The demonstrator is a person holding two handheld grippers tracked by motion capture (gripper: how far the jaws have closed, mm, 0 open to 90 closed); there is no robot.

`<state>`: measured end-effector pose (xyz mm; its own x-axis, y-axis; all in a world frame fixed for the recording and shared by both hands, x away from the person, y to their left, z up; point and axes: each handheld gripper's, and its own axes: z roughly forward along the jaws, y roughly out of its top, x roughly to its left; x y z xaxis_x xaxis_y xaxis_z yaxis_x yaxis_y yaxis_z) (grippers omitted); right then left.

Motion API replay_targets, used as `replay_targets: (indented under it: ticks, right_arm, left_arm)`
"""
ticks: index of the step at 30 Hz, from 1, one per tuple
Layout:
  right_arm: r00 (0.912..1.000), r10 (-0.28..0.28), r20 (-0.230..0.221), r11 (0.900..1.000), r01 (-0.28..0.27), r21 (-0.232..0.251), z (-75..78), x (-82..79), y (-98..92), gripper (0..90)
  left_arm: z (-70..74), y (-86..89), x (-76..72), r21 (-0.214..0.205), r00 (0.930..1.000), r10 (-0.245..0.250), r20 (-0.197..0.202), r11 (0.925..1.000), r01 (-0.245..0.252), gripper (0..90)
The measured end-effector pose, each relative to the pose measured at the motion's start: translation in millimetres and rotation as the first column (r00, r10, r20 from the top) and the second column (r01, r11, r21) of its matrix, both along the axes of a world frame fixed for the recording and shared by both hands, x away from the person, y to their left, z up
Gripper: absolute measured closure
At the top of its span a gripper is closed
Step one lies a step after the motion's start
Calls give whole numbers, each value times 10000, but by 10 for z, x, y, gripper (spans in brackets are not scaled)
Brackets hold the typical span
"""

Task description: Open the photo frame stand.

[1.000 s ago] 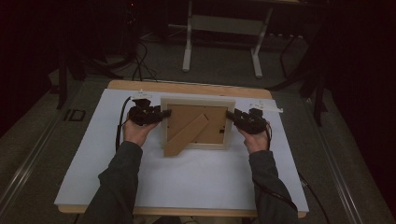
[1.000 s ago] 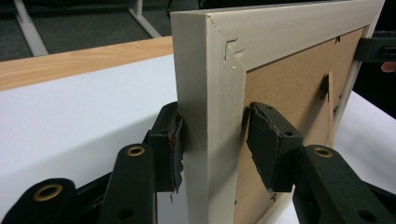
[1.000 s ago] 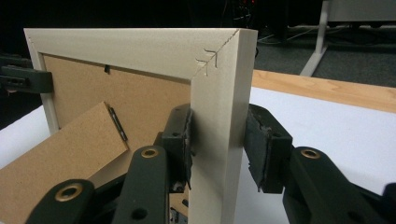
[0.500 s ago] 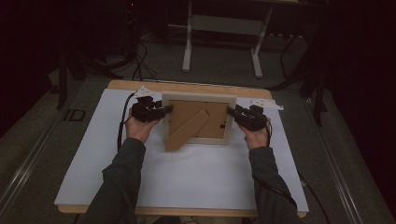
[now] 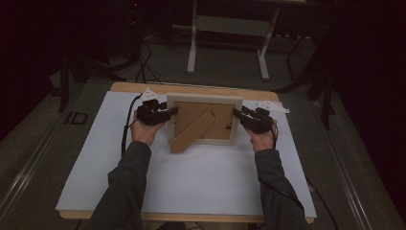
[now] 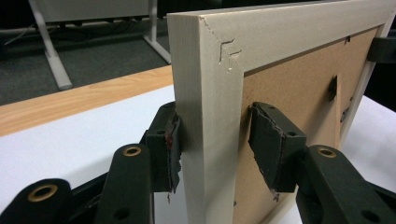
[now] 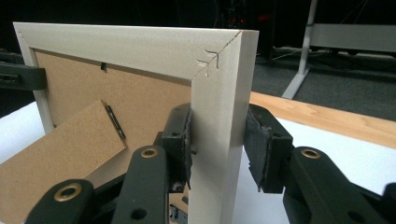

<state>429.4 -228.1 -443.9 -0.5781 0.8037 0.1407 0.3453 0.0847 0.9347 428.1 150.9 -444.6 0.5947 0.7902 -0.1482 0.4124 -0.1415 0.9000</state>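
Observation:
A pale wooden picture frame [image 5: 203,99] stands on edge on the white sheet, its brown back facing me and its cardboard stand [image 5: 191,132] swung out towards the lower left. My left gripper [image 5: 172,111] clamps the frame's left rail. In the left gripper view its pads [image 6: 170,149] sit on either face of that rail [image 6: 210,93]. The right gripper [image 5: 237,112] is closed on the right rail [image 7: 219,93], one pad [image 7: 182,140] on the back and one on the front. The stand [image 7: 60,154] leans out from the backing.
A white sheet [image 5: 191,187] covers the wooden tabletop [image 5: 191,88], with bare room in front of the frame. Behind the table are white desk legs [image 5: 192,48] and cables on a dark carpet. A cable trails from each gripper.
The frame has tipped up from a flatter lie to more upright, and both hands have shifted a little towards the far edge with it.

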Motion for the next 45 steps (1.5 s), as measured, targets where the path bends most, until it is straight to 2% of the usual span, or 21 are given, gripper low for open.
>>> replay_targets:
  ticks: [11, 13, 22, 26, 30, 45]
  right_arm:
    - [9999, -23, 100, 10000, 23, 28, -10, -78, -3, 620]
    - [9999, -101, 108, 9999, 102, -132, 7, -107, 8, 617]
    - [9998, -136, -114, 9998, 134, -173, 43, -174, 13, 606]
    - [9998, -116, -158, 9989, 109, -458, 36, -211, 42, 577]
    - [9999, -64, -140, 9996, 60, -288, 19, -260, 28, 571]
    - [9999, 4, -163, 9996, -9, -286, -23, -428, -12, 597]
  left_arm:
    - [17, -17, -76, 22, 10000, 87, 2, 10000, -87, 543]
    - [21, -17, -98, 46, 10000, 81, 0, 10000, -81, 543]
    - [50, -14, -178, 89, 9999, -20, -109, 10000, 21, 538]
    - [67, -19, -213, 151, 9998, -47, -170, 9999, 49, 530]
    - [69, -16, -255, 142, 9998, -119, -145, 9998, 121, 525]
    - [68, -4, -390, 183, 9991, -406, -74, 9990, 408, 515]
